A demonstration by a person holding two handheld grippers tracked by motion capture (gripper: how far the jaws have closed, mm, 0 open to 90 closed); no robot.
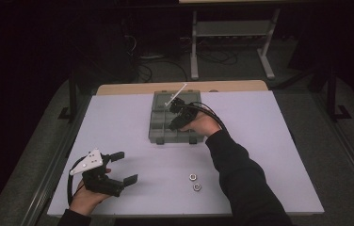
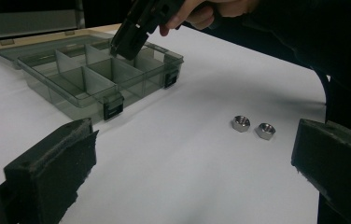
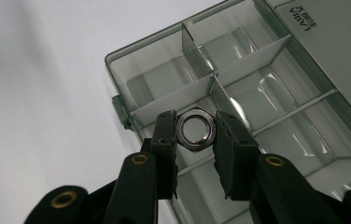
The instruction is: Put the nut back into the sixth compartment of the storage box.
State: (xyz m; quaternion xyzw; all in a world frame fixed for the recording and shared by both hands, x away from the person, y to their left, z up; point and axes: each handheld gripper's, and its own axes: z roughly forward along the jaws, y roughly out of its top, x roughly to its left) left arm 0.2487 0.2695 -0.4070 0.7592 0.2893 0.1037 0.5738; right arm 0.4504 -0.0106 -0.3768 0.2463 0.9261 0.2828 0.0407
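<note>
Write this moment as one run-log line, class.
right gripper: shut on silver hex nut, above grey clear-plastic compartment box | left gripper: open | two steel nuts: on table

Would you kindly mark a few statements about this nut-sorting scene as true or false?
1. The right hand-held gripper holds a hex nut. True.
2. The compartment box has its lid closed. False: the lid is open and the compartments are exposed.
3. Two nuts lie on the table. True.
4. The left hand-held gripper is clamped on a nut. False: its jaws are open with nothing between them.
5. The held nut is above the box. True.
</note>
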